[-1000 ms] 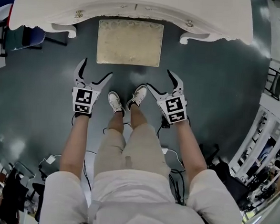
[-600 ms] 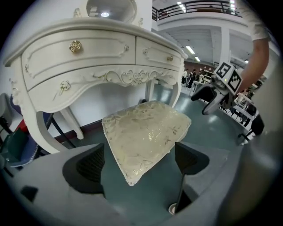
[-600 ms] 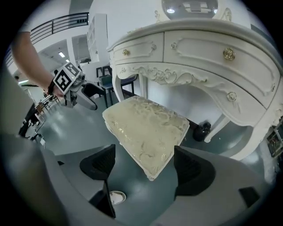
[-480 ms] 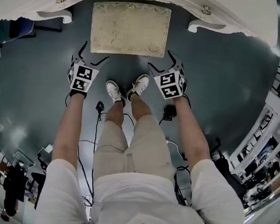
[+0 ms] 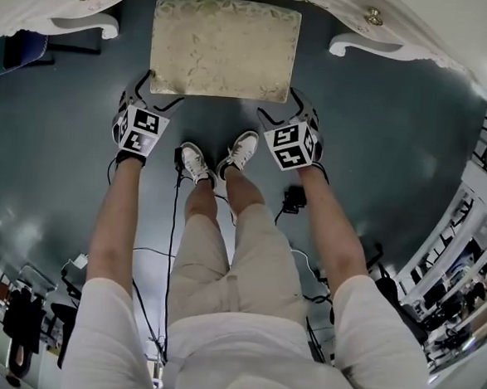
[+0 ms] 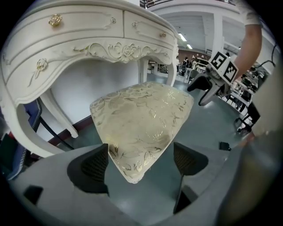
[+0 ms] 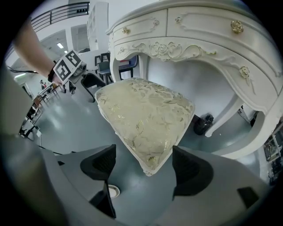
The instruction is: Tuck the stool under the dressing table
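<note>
The stool [image 5: 224, 48] has a cream and gold padded seat and stands on the grey floor in front of the white dressing table [image 5: 421, 40], its far edge at the table's knee opening. My left gripper [image 5: 151, 92] is open at the seat's near left corner. In the left gripper view that corner [image 6: 141, 119] pokes in between the spread pads [image 6: 90, 167]. My right gripper [image 5: 287, 107] is open at the near right corner, and in the right gripper view that corner [image 7: 146, 114] reaches between its pads [image 7: 190, 167]. Whether the pads touch the seat is unclear.
The table's carved legs [image 5: 89, 27] [image 5: 362, 46] flank the stool. The person's white shoes [image 5: 197, 163] stand just behind it, with cables [image 5: 175, 218] and a black device [image 5: 291, 201] on the floor. A blue chair [image 5: 29, 50] stands at the left.
Both grippers have moved forward from beside the shoes up to the stool's near corners, which now sit between their jaws. The head view has shifted forward with them.
</note>
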A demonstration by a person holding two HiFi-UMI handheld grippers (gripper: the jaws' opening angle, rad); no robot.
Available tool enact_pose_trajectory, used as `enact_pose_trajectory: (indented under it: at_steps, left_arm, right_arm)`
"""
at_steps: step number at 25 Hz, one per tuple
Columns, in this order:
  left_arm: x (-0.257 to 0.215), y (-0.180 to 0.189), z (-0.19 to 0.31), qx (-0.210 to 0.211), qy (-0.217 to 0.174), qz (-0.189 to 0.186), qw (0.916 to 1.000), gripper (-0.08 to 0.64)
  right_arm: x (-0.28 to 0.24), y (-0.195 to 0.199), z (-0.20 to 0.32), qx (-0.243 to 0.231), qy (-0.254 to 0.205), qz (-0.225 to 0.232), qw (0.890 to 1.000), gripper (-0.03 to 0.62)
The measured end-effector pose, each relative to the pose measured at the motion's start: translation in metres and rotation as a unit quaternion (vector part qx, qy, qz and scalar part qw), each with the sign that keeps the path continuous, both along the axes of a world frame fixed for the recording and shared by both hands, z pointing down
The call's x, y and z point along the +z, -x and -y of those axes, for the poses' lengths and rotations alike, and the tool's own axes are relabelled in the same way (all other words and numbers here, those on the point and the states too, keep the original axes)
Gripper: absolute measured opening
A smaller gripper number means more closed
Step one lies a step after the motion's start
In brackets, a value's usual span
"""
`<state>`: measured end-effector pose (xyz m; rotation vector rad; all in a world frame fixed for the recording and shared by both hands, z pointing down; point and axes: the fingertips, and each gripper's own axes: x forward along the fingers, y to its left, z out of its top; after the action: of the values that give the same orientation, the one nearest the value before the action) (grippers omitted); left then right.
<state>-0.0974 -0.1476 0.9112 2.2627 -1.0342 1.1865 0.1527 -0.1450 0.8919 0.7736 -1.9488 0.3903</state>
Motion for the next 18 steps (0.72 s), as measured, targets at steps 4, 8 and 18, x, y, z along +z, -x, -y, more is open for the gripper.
enact_pose_trajectory:
  at_steps: [4, 8, 18]
  left_arm:
    - [0.007, 0.003, -0.006, -0.006, 0.008, -0.005, 0.9999, 0.457]
    - [0.011, 0.006, 0.000, -0.012, 0.000, -0.004, 0.9999, 0.413]
    - [0.013, 0.005, 0.003, -0.024, -0.006, -0.002, 0.9997, 0.413]
  right_arm:
    - [0.010, -0.001, 0.003, 0.018, 0.007, -0.004, 1.000, 0.393]
    - [0.015, 0.005, 0.010, 0.027, 0.005, -0.008, 1.000, 0.390]
    - [0.021, 0.003, 0.016, 0.080, -0.008, -0.030, 0.996, 0.367]
